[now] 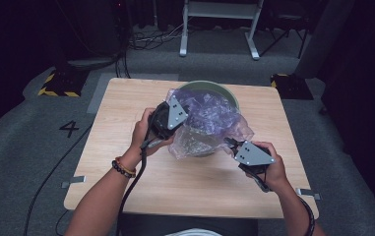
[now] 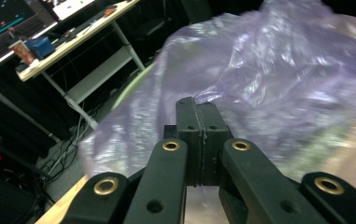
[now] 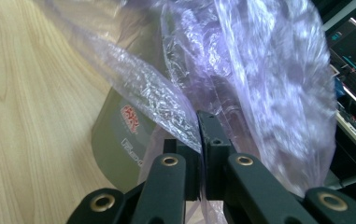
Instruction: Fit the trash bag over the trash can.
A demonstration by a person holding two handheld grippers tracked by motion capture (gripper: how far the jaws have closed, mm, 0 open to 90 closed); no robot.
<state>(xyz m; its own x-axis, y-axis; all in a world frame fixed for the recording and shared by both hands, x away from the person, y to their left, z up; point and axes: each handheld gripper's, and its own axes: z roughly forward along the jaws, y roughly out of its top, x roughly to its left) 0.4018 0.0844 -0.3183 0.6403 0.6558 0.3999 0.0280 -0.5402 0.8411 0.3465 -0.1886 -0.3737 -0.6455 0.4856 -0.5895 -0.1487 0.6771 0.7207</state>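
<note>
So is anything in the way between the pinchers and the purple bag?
No, nothing visible. Both the left gripper and the right gripper are already shut on the plastic bag, each pinching an edge of it over the green bin.

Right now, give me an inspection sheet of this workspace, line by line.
Surface: light wooden table, bare in front of the bin.
Job's things: green bin standing on the table, with a translucent purple plastic bag draped over its top and front; a label on the bin's side in the right gripper view.
Clutter: nothing seen on the table.
Grippers: left gripper shut on the bag's left edge; right gripper shut on the film at its lower right.
Cables: black cable trailing from the left gripper; more cables on the floor behind.
Surroundings: grey carpet, white desk frame behind, "4" marked on the floor.
</note>
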